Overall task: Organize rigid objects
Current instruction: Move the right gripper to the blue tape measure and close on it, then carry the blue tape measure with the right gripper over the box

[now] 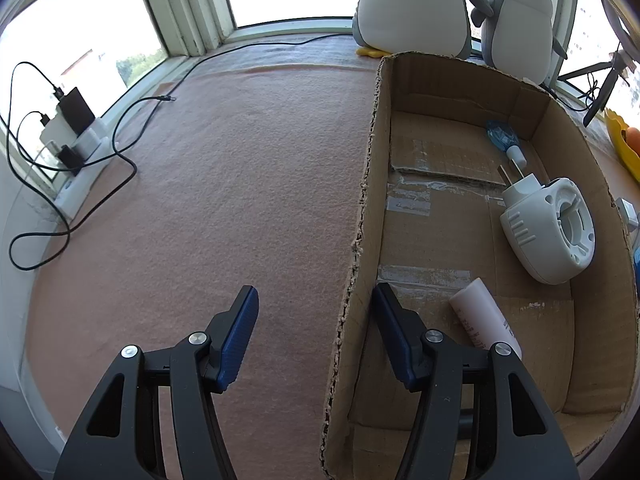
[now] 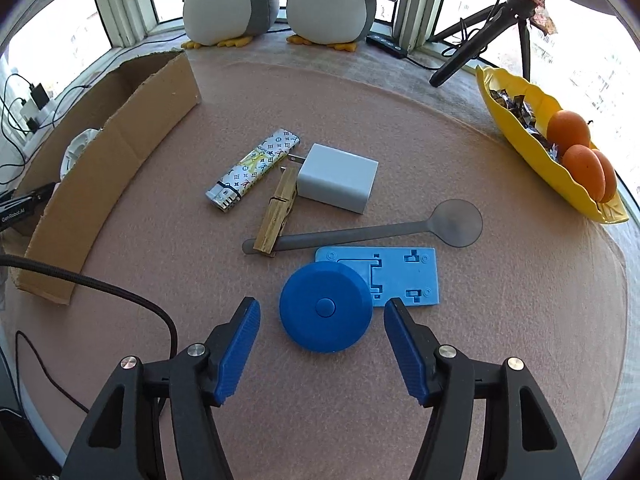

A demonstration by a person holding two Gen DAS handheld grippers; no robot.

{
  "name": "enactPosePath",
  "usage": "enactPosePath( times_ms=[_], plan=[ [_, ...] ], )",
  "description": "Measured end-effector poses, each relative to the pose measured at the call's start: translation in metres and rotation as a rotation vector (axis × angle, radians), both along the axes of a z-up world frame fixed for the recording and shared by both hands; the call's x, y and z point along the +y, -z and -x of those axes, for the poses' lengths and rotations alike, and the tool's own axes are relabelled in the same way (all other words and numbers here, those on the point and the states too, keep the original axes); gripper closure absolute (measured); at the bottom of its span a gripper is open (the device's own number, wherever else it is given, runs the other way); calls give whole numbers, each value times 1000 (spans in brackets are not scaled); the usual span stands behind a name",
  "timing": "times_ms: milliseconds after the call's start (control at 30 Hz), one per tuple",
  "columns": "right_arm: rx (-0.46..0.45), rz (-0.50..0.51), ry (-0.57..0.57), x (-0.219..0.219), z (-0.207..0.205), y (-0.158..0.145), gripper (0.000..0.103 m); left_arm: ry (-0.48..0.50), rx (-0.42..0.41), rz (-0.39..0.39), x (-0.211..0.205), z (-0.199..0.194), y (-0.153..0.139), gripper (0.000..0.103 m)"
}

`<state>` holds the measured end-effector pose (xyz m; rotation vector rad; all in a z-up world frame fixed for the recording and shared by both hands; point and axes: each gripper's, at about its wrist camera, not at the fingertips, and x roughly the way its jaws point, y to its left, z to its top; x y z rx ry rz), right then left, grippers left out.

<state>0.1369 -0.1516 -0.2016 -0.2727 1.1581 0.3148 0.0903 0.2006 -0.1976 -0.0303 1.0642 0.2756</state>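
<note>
Box (image 1: 580, 184) holds white plug-in device (image 1: 548, 232), tube (image 1: 484, 320), blue item (image 1: 500, 136).

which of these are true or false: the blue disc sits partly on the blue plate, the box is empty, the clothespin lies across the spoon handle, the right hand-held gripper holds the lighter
1. The blue disc sits partly on the blue plate. True.
2. The cardboard box is empty. False: it holds a white plug-in device, a white tube and a small blue item.
3. The clothespin lies across the grey spoon handle. True.
4. The right hand-held gripper holds the lighter. False: its jaws are open around the disc, and the lighter lies on the mat.
</note>
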Motion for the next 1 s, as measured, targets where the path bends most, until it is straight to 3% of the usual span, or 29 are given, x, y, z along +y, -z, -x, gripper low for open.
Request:
enactPosePath(
  times_ms=[233, 400, 600, 800, 1000],
  plan=[
    [32, 35, -13, 5, -3, 9, 43, -2, 0, -1, 0, 0, 1, 43],
    [48, 18, 5, -1, -4, 10, 57, -1, 0, -2, 0, 1, 2, 43],
    [53, -11, 18, -6, -5, 10, 57, -1, 0, 0, 0, 0, 2, 43],
    [0, -12, 33, -6, -4, -2, 57, -1, 0, -1, 0, 0, 2, 43],
    [-101, -37, 60, -5, -13, -36, 57, -1, 0, 0, 0, 0, 1, 43]
  ],
)
